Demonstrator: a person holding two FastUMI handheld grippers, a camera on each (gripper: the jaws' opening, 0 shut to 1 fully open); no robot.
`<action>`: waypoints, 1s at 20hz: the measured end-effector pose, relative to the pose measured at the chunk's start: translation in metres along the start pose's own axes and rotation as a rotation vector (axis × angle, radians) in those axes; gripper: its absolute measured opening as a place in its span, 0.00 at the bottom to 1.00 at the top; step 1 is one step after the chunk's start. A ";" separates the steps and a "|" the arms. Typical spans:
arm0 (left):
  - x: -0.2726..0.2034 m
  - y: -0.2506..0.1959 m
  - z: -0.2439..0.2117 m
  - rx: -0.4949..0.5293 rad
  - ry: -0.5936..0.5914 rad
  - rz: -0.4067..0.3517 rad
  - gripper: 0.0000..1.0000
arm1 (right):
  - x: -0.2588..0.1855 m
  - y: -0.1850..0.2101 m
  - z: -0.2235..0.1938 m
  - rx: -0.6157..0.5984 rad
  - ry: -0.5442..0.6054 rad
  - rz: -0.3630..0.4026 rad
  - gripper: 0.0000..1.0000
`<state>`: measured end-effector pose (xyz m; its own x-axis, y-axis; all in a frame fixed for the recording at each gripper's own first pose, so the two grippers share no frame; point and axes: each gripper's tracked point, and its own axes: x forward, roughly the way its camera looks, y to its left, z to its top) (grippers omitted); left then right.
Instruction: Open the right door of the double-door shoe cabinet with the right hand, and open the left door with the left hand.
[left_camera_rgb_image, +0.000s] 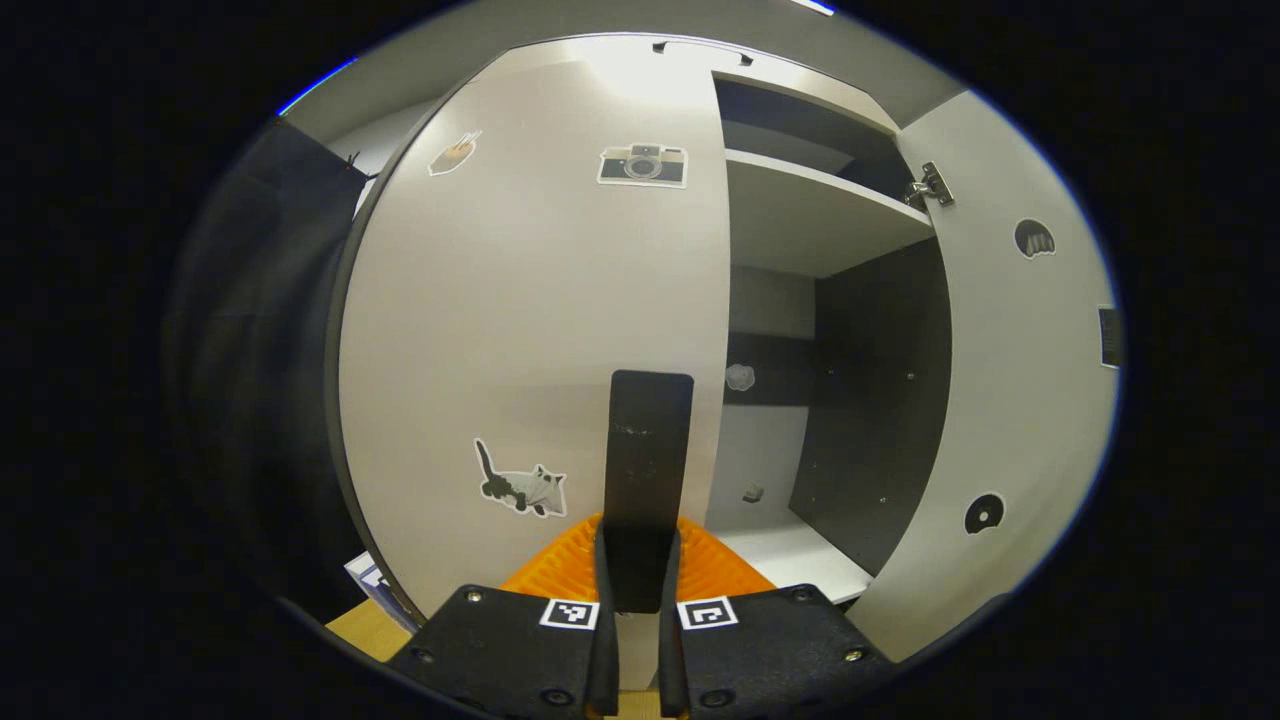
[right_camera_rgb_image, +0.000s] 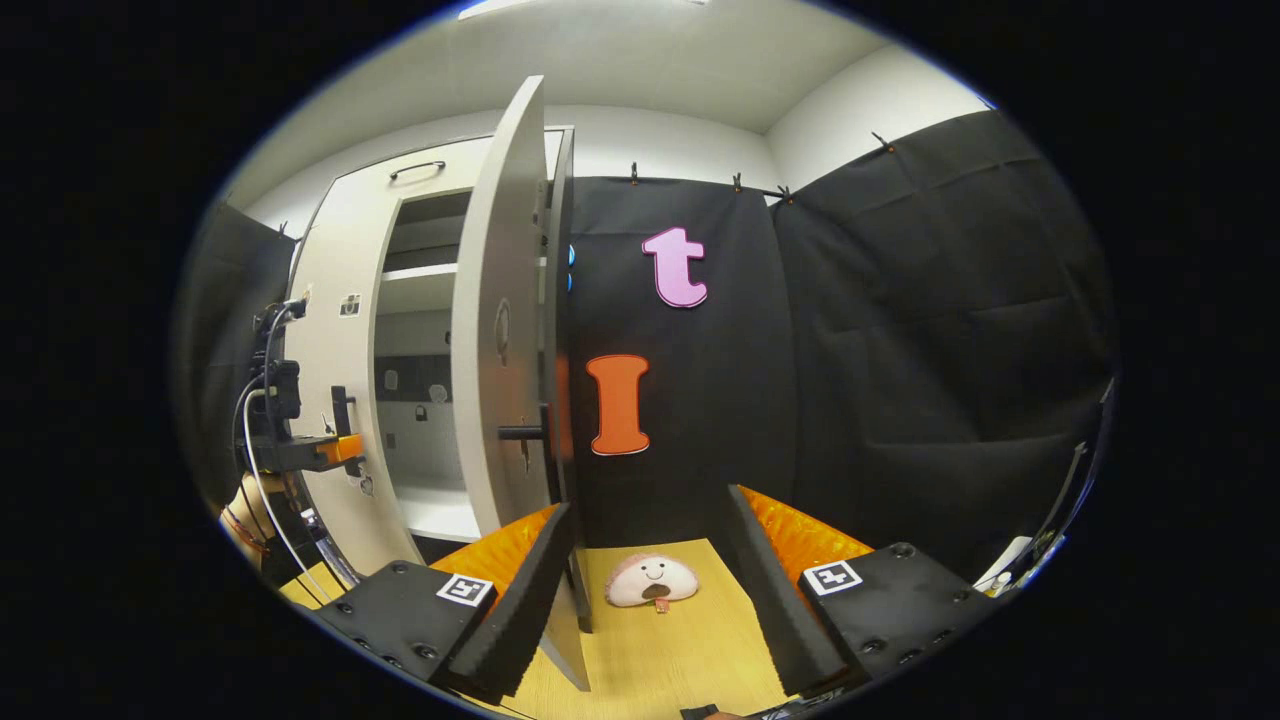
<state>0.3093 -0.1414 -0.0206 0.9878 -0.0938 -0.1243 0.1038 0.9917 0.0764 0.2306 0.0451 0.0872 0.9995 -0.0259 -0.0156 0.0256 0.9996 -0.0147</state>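
Note:
The white shoe cabinet's left door (left_camera_rgb_image: 520, 330) bears a camera sticker and a cat sticker and looks closed. Its upright black handle (left_camera_rgb_image: 650, 450) runs down between the fingers of my left gripper (left_camera_rgb_image: 640, 565), which is shut on it. The right door (left_camera_rgb_image: 1010, 400) is swung wide open, baring the shelves (left_camera_rgb_image: 810, 210). In the right gripper view that open door (right_camera_rgb_image: 500, 330) stands edge-on with its black handle (right_camera_rgb_image: 520, 432) sticking out. My right gripper (right_camera_rgb_image: 648, 505) is open just right of it, its left finger (right_camera_rgb_image: 520, 590) near the door's lower edge. The left gripper (right_camera_rgb_image: 300, 440) shows at the left door.
A small plush toy (right_camera_rgb_image: 652, 580) lies on the wooden floor (right_camera_rgb_image: 680, 650) between my right fingers. Black cloth walls (right_camera_rgb_image: 900, 350) close in the right side. A hand and cables (right_camera_rgb_image: 250, 520) sit low left by the cabinet.

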 end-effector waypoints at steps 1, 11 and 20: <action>-0.007 0.002 -0.001 -0.002 -0.002 -0.008 0.15 | -0.002 0.002 0.001 -0.006 0.000 0.001 0.97; -0.068 0.033 -0.004 -0.026 -0.010 -0.097 0.12 | -0.024 0.032 0.004 0.000 -0.022 0.035 0.97; -0.109 0.061 0.000 -0.016 -0.027 -0.156 0.11 | -0.051 0.060 -0.004 0.019 -0.027 0.038 0.97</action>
<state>0.2079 -0.0709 -0.0025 0.9625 -0.2492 -0.1071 0.2548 0.9661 0.0420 0.1814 0.1066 0.0829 0.9999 0.0126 0.0116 -0.0127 0.9999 0.0044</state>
